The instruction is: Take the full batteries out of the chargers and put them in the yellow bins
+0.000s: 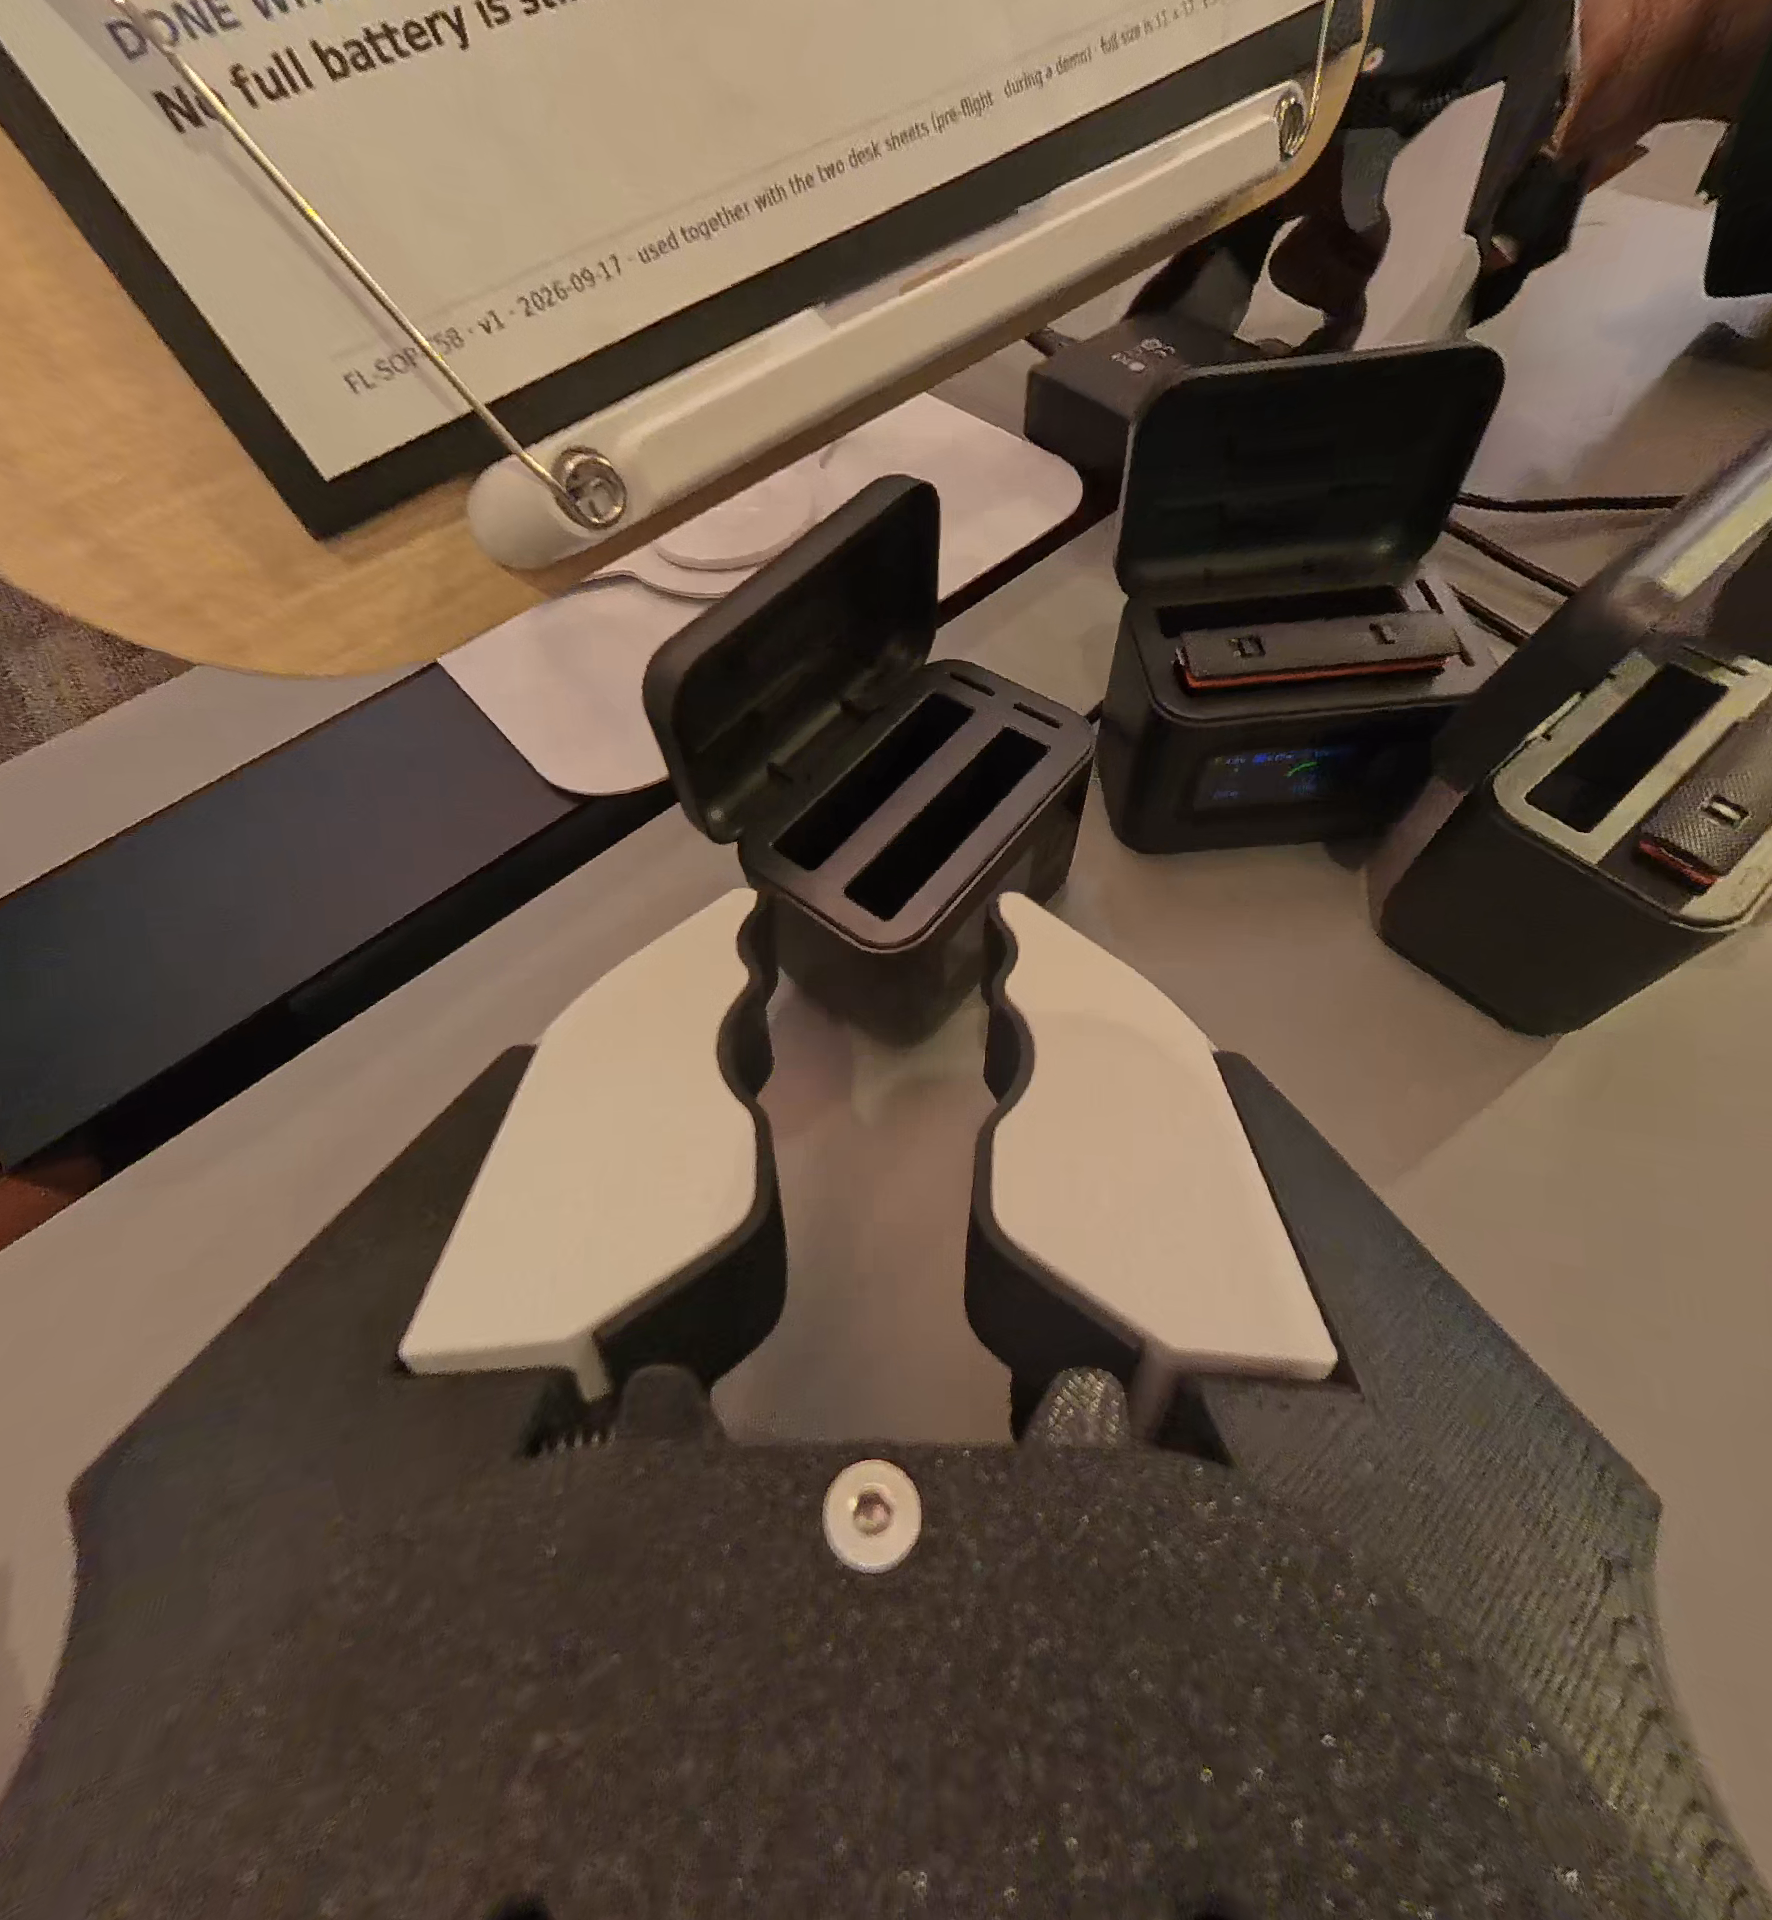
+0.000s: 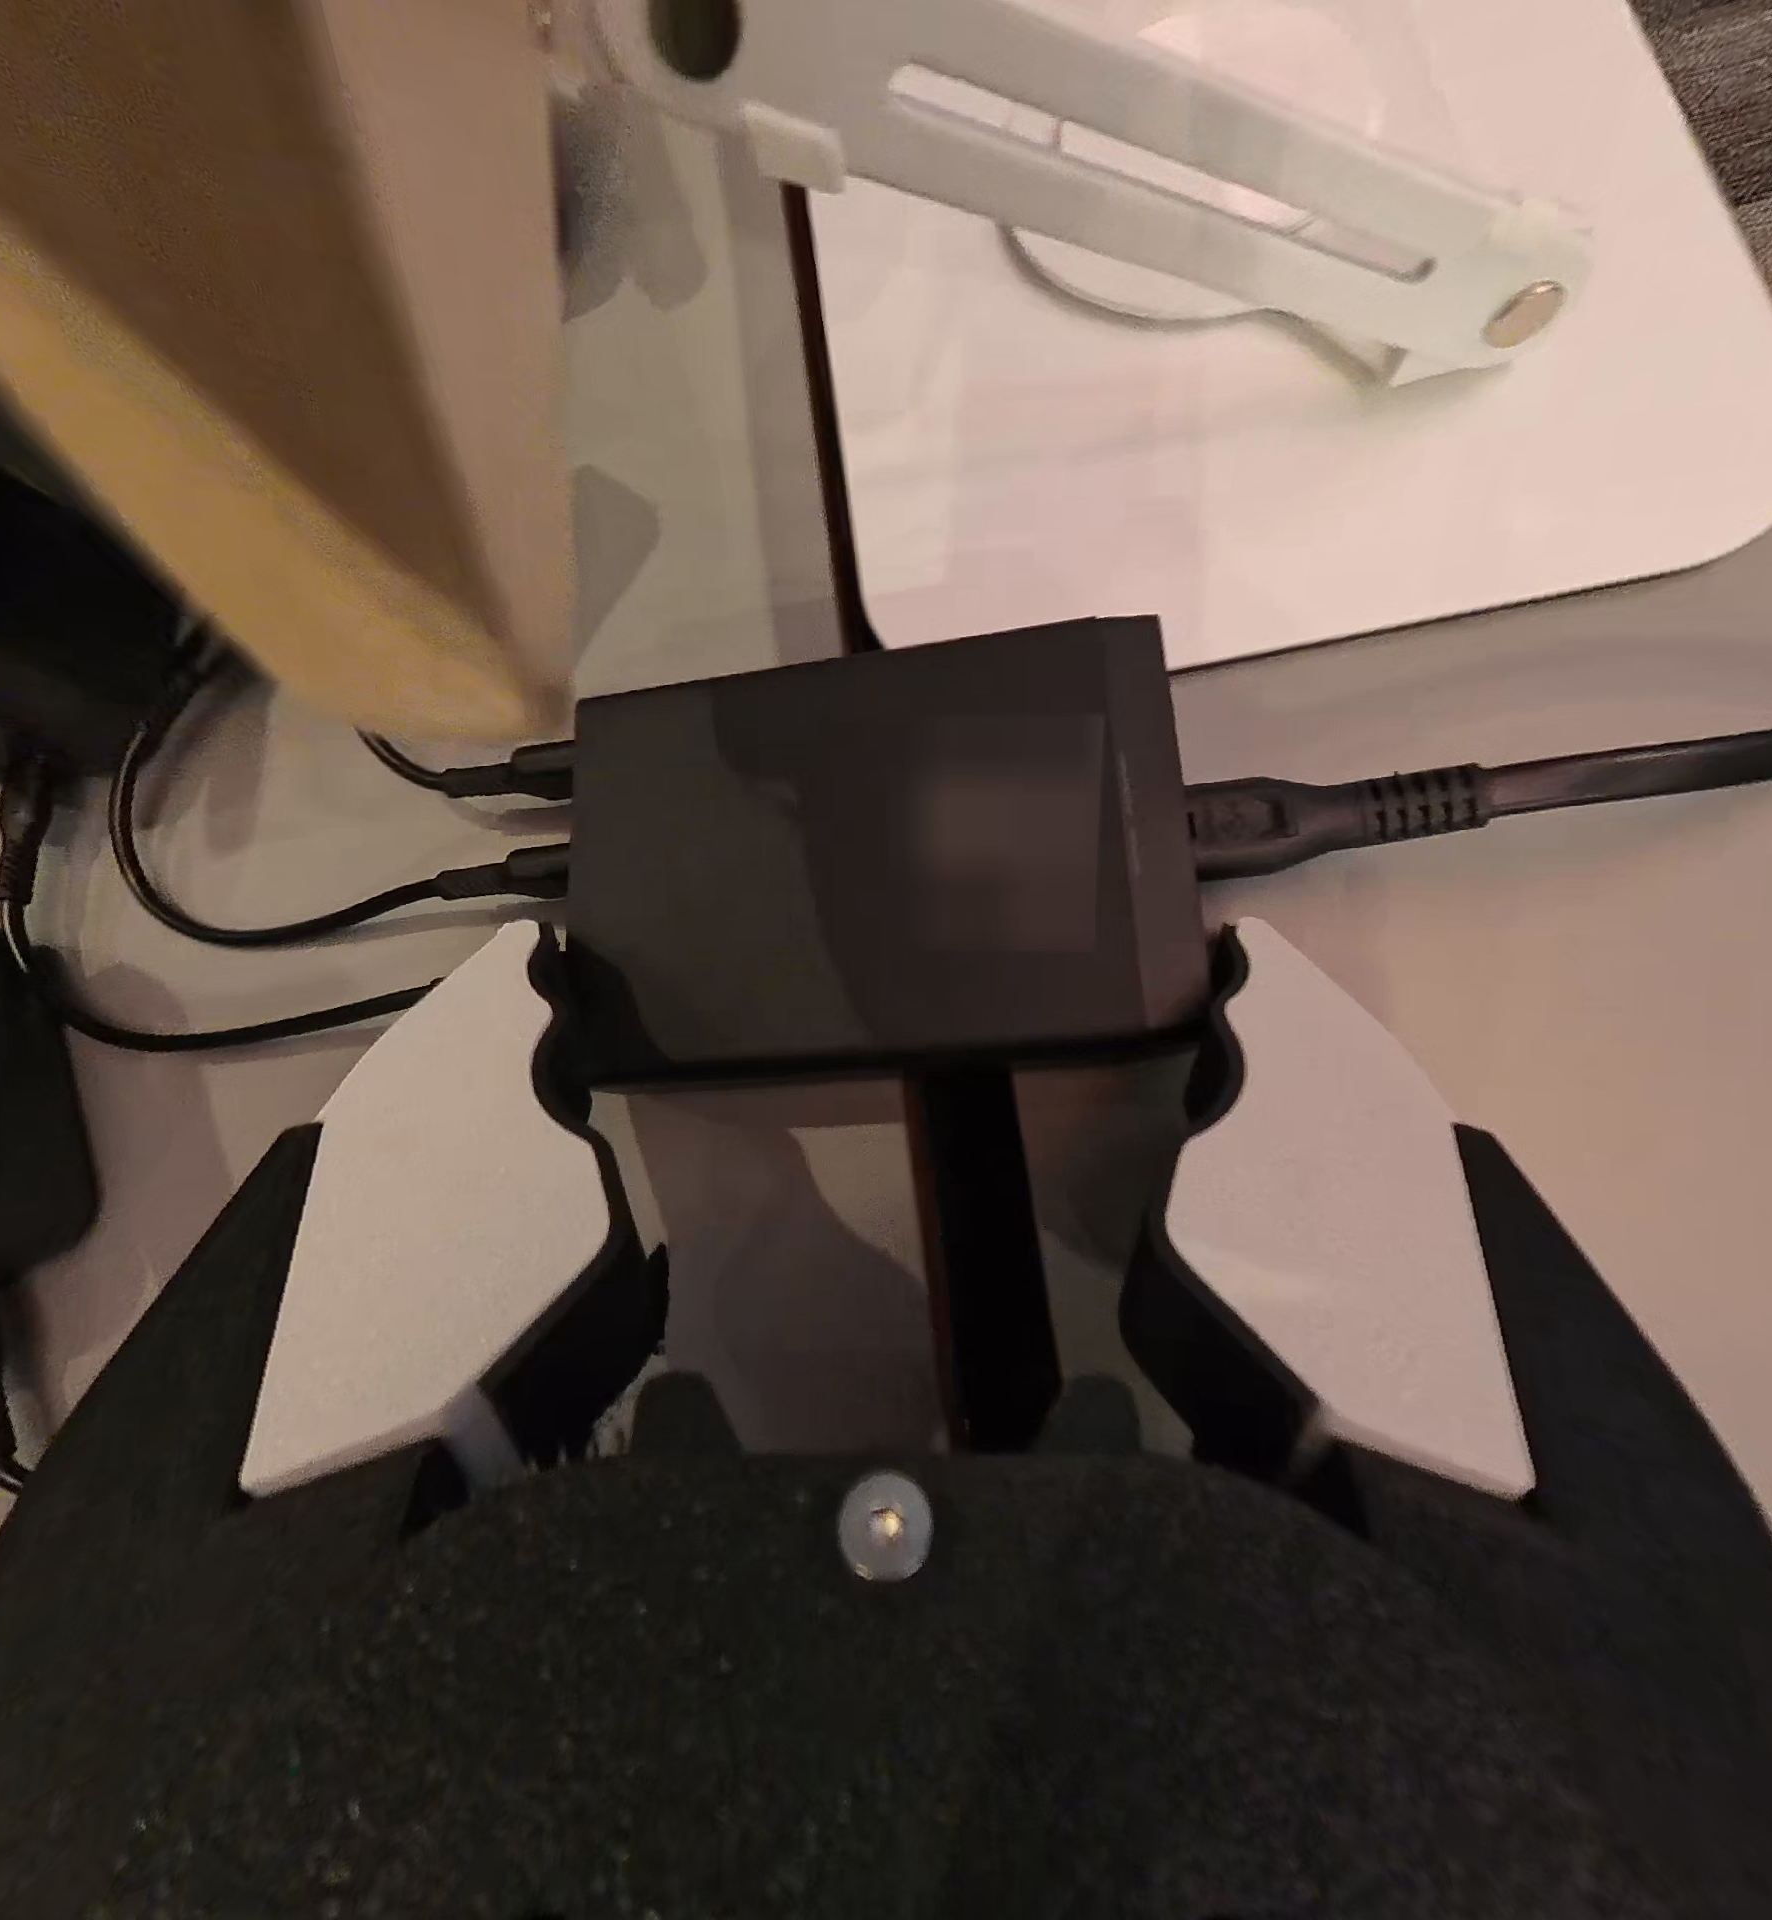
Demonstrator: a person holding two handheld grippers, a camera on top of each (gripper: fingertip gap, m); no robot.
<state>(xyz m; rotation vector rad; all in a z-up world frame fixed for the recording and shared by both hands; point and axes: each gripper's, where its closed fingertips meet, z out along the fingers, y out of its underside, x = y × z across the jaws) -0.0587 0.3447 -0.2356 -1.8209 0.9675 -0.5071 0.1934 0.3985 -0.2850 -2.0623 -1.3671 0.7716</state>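
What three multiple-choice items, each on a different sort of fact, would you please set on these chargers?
1. Where does the nearest charger stand?
A) between the jaws of the left gripper
B) on a white stand
C) inside a yellow bin

2. How many of its battery slots are empty?
A) none
B) one
C) two

3. The screen of the middle charger is:
A) dark
B) lit
C) covered

Answers: 1 A, the jaws flank its base; 2 C, both slots show dark and bare; 3 B, it glows blue.
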